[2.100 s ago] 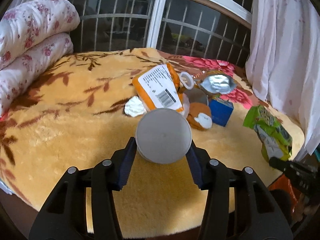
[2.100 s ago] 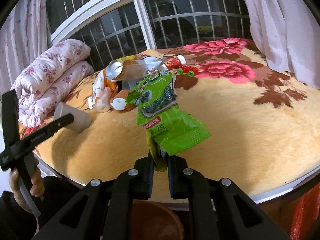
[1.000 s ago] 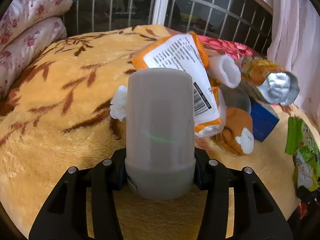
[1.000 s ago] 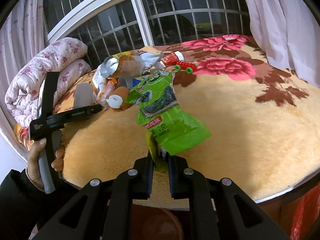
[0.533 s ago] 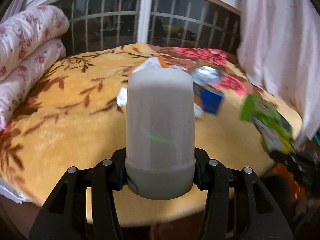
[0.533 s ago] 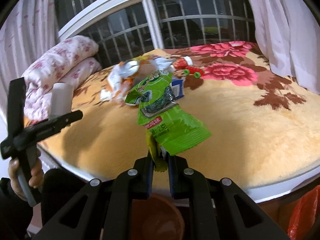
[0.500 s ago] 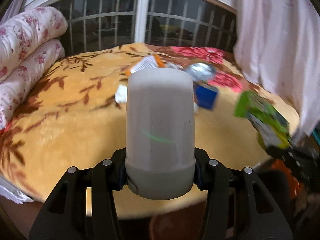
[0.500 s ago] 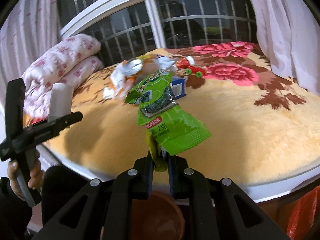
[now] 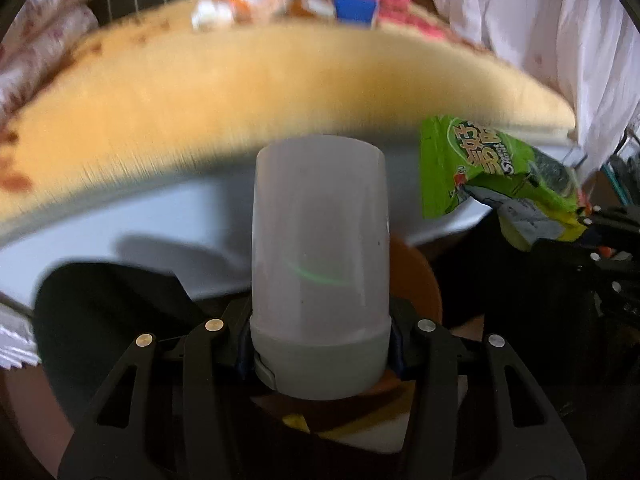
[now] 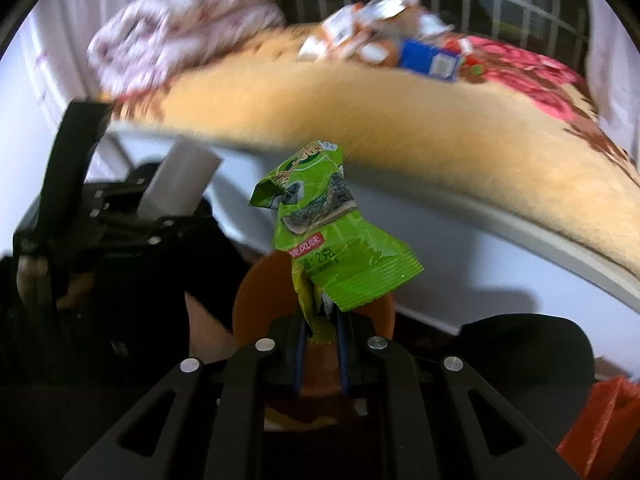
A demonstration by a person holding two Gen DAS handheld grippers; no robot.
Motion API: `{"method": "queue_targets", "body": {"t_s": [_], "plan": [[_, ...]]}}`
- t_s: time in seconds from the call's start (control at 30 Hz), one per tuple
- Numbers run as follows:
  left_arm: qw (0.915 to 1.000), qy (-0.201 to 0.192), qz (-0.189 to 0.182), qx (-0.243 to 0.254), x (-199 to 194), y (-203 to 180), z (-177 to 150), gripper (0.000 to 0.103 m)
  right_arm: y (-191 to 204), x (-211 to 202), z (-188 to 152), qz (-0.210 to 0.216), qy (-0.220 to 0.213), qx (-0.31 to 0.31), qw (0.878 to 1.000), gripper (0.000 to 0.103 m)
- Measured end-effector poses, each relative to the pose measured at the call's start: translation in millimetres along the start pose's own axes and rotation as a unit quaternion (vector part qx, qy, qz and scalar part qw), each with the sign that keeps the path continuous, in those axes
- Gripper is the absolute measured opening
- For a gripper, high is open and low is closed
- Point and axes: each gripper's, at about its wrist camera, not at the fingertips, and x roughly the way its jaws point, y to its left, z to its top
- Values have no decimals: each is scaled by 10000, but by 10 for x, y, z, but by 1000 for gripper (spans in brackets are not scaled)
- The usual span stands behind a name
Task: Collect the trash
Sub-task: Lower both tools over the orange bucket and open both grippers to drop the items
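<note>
My left gripper [image 9: 320, 354] is shut on a grey plastic cup [image 9: 320, 264], held upright off the bed's edge and above an orange bin [image 9: 416, 276]. The same cup [image 10: 180, 184] shows at the left of the right wrist view, in the gripper a hand [image 10: 30, 280] holds. My right gripper [image 10: 320, 336] is shut on the bottom corner of a green snack wrapper [image 10: 332, 240], which hangs over the orange bin [image 10: 260, 296]. The wrapper [image 9: 492, 168] also appears at the right of the left wrist view. More trash [image 10: 384, 44] lies piled on the bed.
The bed with a yellow fleece blanket [image 9: 280, 92] and white side panel [image 10: 460, 240] fills the background. Folded floral quilts [image 10: 180, 20] lie at its left end. White curtains [image 9: 560, 40] hang on the right. A blue box [image 9: 356, 6] sits among the pile. A red object [image 10: 600, 424] stands low right.
Both grippers have pulled back from over the bed and tipped downward, and now hang off its edge above the orange bin. The cup and the wrapper stay gripped.
</note>
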Motion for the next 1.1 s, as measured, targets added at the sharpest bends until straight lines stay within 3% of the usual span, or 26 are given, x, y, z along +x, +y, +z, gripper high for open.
{"method": "queue_targets", "body": {"t_s": [0.23, 0.37, 0.63, 0.7, 0.73, 0.77, 0.83, 0.93, 1.1], "plan": [[9979, 632, -155, 66, 353, -16, -112, 48, 18, 425, -84, 111, 699, -66, 9975, 13], [9939, 1096, -59, 94, 599, 14, -135, 48, -74, 712, -84, 229, 1127, 126, 9933, 13], [9856, 1690, -72, 12, 955, 129, -148, 48, -201, 1075, -29, 336, 1627, 224, 9858, 15], [9813, 1916, -157, 19, 1087, 133, -136, 52, -204, 1190, 16, 343, 1723, 252, 9841, 29], [9793, 2019, -174, 20, 1155, 138, -133, 68, -226, 1269, 21, 331, 1793, 248, 9829, 60], [9777, 2099, -99, 4, 1241, 152, -131, 76, -249, 1309, 5, 240, 1760, 247, 9838, 74], [9766, 2150, -50, 5, 1331, 162, -124, 78, -309, 1410, 6, 49, 1826, 262, 9828, 70], [9766, 2150, 42, 106, 1347, 67, -101, 78, -377, 1360, 2, 100, 1836, 406, 9821, 67], [9805, 1929, 151, 333, 1158, -41, -91, 78, -409, 917, 40, 2, 1439, 332, 9890, 67]]}}
